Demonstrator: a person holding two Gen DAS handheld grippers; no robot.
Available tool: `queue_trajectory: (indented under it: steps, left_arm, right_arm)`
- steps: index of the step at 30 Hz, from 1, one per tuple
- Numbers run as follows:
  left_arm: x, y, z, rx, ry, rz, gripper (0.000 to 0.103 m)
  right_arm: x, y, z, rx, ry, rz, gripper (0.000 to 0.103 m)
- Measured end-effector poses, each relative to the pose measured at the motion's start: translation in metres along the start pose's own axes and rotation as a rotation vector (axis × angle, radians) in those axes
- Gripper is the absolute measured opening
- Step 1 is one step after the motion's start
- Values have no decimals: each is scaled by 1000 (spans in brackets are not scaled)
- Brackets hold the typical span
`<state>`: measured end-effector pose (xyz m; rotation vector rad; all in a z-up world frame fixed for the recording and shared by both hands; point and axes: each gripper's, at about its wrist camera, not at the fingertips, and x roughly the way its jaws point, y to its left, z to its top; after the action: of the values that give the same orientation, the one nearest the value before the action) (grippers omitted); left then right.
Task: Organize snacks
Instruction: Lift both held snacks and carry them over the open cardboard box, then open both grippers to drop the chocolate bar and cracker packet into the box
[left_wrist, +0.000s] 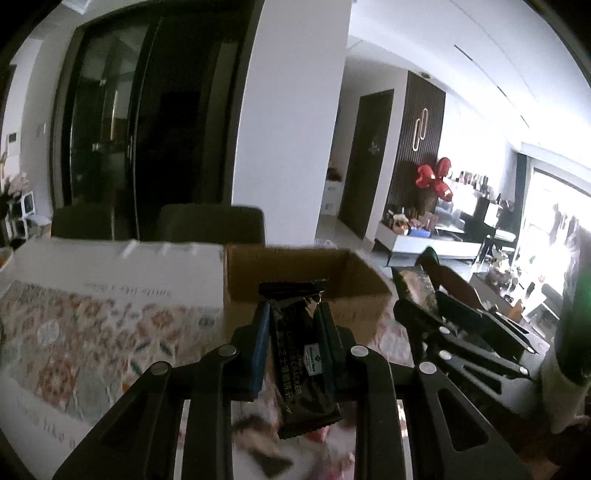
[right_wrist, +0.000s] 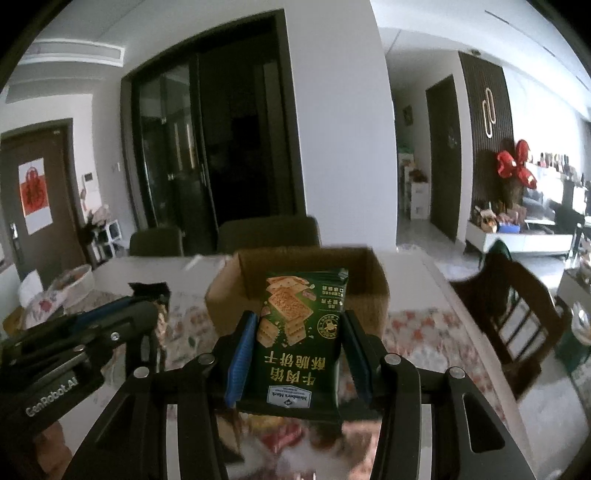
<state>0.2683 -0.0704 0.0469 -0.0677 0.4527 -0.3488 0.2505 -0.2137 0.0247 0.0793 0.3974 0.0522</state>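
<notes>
My left gripper (left_wrist: 293, 314) is shut on a black cheese cracker packet (left_wrist: 301, 354), held upright above the table just short of the open cardboard box (left_wrist: 347, 295). My right gripper (right_wrist: 297, 325) is shut on a green cracker packet (right_wrist: 301, 339), held up in front of the same box (right_wrist: 373, 295). The right gripper (left_wrist: 417, 291) with its packet also shows at the right of the left wrist view. The left gripper (right_wrist: 147, 302) shows at the left of the right wrist view, its black packet (right_wrist: 149, 290) partly hidden.
The table carries a floral cloth (left_wrist: 92, 332) (right_wrist: 424, 332). More blurred packets lie below the grippers (right_wrist: 284, 435). Two dark chairs (right_wrist: 267, 232) stand behind the table and a wooden chair (right_wrist: 517, 310) at its right. A bowl (right_wrist: 74, 278) sits at far left.
</notes>
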Motion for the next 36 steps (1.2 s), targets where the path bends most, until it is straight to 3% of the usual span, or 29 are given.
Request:
queue_trajectory:
  steps: [6, 12, 24, 26, 28, 30, 36]
  left_arm:
    - [41, 1, 37, 12, -13, 10, 25]
    - [98, 2, 62, 20, 73, -2, 25]
    - [178, 14, 63, -5, 242, -17, 27]
    - [180, 17, 61, -15, 250, -8, 45]
    - [178, 20, 61, -14, 241, 3, 58]
    - [174, 22, 59, -2, 233, 17, 61]
    - [148, 22, 48, 63, 182, 118, 79]
  right_arm:
    - [41, -11, 34, -3, 7, 11, 47]
    - [88, -21, 57, -23, 62, 26, 47]
    - [170, -42, 62, -26, 211, 25, 47]
    - [177, -42, 59, -35, 234, 14, 48]
    - [180, -43, 56, -42, 246, 1, 51]
    - [182, -43, 56, -35, 263, -2, 66]
    - [156, -46, 52, -29, 210, -60, 70]
